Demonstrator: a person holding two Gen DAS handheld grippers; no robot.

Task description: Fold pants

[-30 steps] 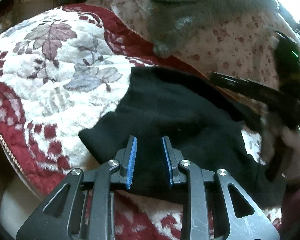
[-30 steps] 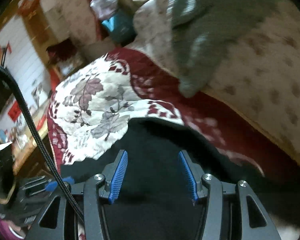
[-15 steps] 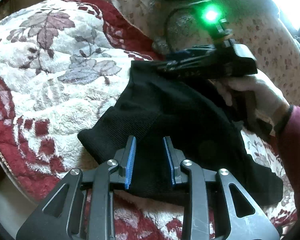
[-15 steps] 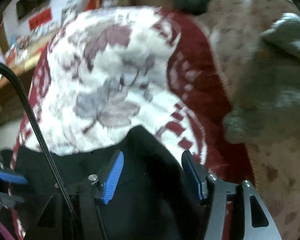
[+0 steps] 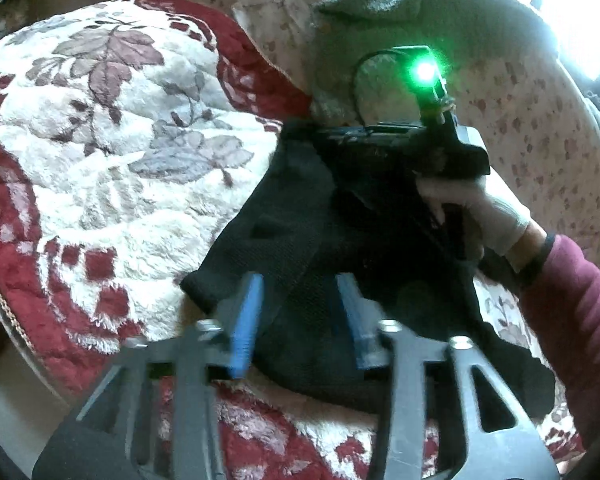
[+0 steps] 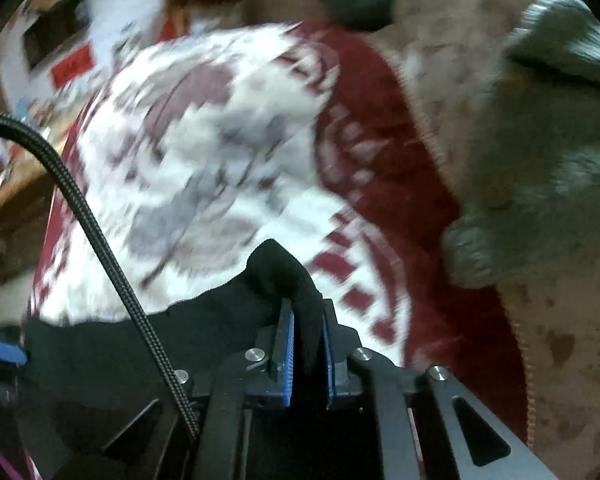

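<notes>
The black pants (image 5: 340,248) lie bunched on the red and white blanket (image 5: 100,160), near its red edge by the spotted cushion (image 5: 540,120). The right gripper (image 6: 308,344) has just squeezed closed and pinches the far corner of the pants between its blue pads. The left gripper (image 5: 300,312) has just been opening; its jaws stand apart over the near edge of the pants and do not pinch it. To fold well, the right gripper should keep a tight pinch, lift slowly, and lay that corner flat across the pants.
</notes>
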